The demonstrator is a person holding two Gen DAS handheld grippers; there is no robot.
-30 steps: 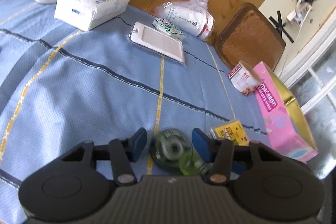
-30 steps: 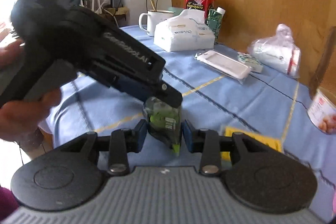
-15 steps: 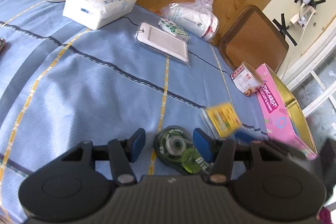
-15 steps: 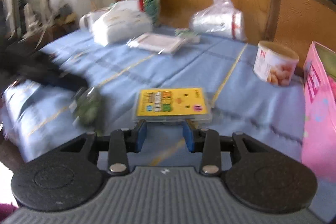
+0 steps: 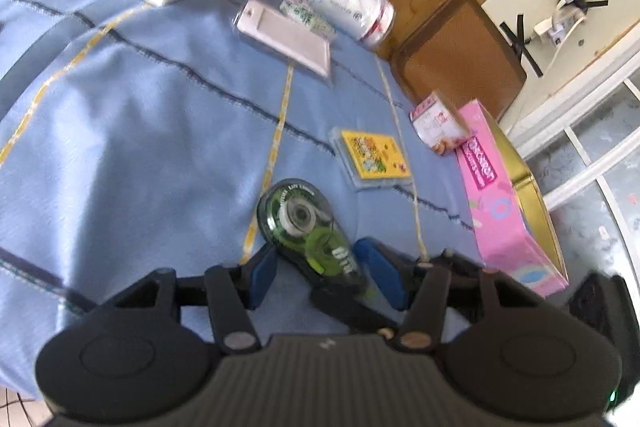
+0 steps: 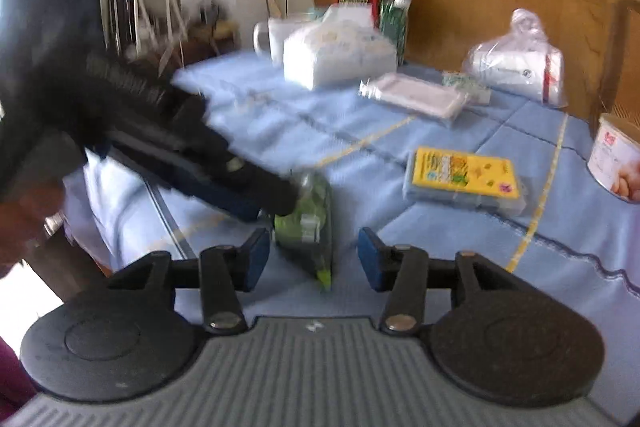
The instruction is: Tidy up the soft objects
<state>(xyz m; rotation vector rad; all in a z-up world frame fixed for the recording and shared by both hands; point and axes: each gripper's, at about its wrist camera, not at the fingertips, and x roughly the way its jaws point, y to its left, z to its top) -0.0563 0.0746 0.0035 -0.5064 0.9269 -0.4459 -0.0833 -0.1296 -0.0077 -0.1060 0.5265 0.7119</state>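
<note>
Left wrist: left tongs (image 5: 316, 269) are opening, pads now clear of the green tape dispenser (image 5: 306, 231), which has tipped flat onto the desk (image 5: 140, 131). Right tongs (image 6: 314, 259) are back, closing around it, not gripping. Handover underway.

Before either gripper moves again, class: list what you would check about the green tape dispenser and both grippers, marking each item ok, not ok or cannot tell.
1. Dispenser sits between the right gripper's fingers: ok.
2. Right pads press on the dispenser: not ok. There are gaps on both sides, and the jaws are closing.
3. Left gripper is clear of the dispenser: cannot tell. Its jaws are opening and one pad shows a gap, but the other sits right at the edge.
4. Dispenser rests on the cloth: cannot tell.
5. Yellow pack is out of the way: ok, it lies apart from the dispenser.
</note>
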